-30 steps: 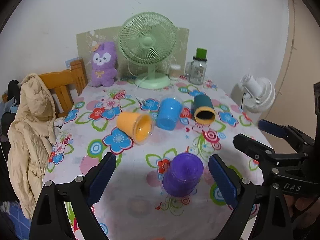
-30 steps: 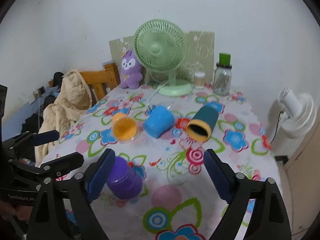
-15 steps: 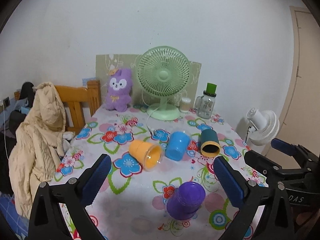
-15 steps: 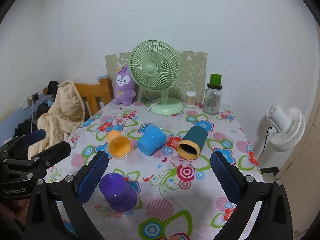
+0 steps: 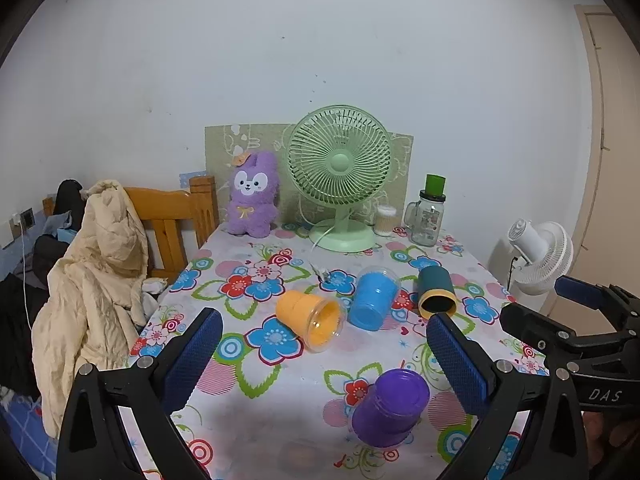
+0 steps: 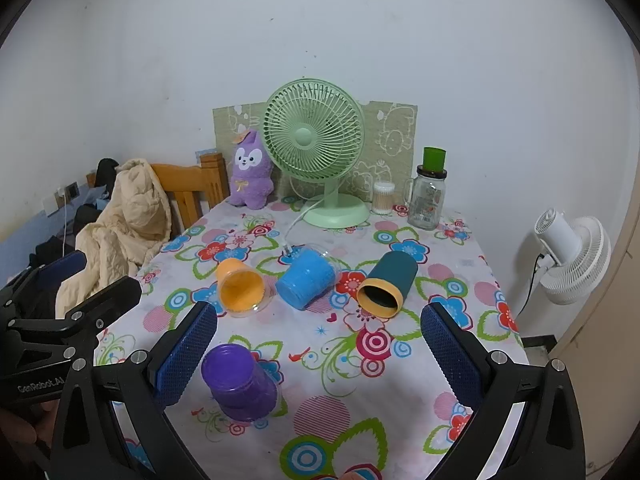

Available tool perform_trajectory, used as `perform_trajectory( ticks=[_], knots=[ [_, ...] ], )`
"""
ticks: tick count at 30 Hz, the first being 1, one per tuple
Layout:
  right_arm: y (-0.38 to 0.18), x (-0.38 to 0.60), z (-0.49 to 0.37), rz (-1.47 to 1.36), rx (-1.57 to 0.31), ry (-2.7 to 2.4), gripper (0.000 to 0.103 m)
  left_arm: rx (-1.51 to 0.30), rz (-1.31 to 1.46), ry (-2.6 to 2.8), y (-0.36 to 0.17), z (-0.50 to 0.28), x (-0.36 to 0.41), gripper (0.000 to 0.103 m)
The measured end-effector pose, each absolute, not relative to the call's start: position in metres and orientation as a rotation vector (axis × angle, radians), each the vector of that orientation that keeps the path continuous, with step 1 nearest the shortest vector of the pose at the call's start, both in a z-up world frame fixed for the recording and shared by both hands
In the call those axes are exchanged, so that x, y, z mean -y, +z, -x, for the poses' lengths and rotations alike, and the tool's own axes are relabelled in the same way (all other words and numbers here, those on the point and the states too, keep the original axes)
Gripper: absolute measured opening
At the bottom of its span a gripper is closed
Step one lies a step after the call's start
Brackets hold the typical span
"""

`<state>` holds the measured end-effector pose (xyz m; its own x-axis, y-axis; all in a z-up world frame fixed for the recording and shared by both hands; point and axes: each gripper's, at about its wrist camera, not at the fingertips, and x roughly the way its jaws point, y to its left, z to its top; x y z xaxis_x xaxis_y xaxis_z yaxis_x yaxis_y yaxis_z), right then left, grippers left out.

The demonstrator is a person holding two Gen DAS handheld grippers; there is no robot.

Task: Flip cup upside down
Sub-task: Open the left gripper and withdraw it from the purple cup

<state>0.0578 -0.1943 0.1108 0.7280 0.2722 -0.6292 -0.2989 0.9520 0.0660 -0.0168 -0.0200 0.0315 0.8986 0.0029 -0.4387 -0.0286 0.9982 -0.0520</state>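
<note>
Several cups are on the flowered tablecloth [image 5: 256, 364]. A purple cup [image 5: 390, 408] [image 6: 238, 382] stands upside down near the front edge. An orange cup [image 5: 310, 320] [image 6: 240, 287], a blue cup [image 5: 373, 300] [image 6: 306, 282] and a dark teal cup with a yellow rim [image 5: 435, 293] [image 6: 386, 289] lie on their sides in the middle. My left gripper [image 5: 324, 360] is open and empty, held back above the front edge. My right gripper [image 6: 318, 354] is open and empty too, with the purple cup near its left finger.
A green desk fan [image 5: 340, 172], a purple plush toy [image 5: 252, 200], a glass jar with a green lid [image 5: 430, 216] and a small jar [image 5: 385, 220] stand at the back. A wooden chair with a beige jacket [image 5: 96, 280] is left. A white fan [image 5: 540, 256] is right.
Both grippers have pulled back and up from the table, so the cups look smaller and farther. The purple cup stays upside down where it was. Both grippers stay open.
</note>
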Motion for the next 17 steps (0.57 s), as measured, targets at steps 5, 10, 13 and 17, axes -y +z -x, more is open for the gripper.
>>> perform_trajectory(
  ticks=[5, 10, 13, 17],
  knots=[
    [0.1089, 0.1936, -0.0591, 0.04, -0.694, 0.316, 0.103, -0.457, 0.058, 0.022, 0.0299, 0.0153, 0.0201, 0.103],
    [0.1068, 0.1921, -0.06, 0.039, -0.701, 0.321, 0.103, -0.458, 0.063, 0.025, 0.0288, 0.0154, 0.0184, 0.103],
    [0.1042, 0.1908, -0.0617, 0.033, -0.71, 0.327, 0.103, -0.449, 0.068, 0.022, 0.0287, 0.0154, 0.0176, 0.103],
    [0.1036, 0.1906, -0.0621, 0.031, -0.711, 0.33, 0.103, -0.456, 0.078, 0.019, 0.0268, 0.0133, 0.0168, 0.103]
  ],
)
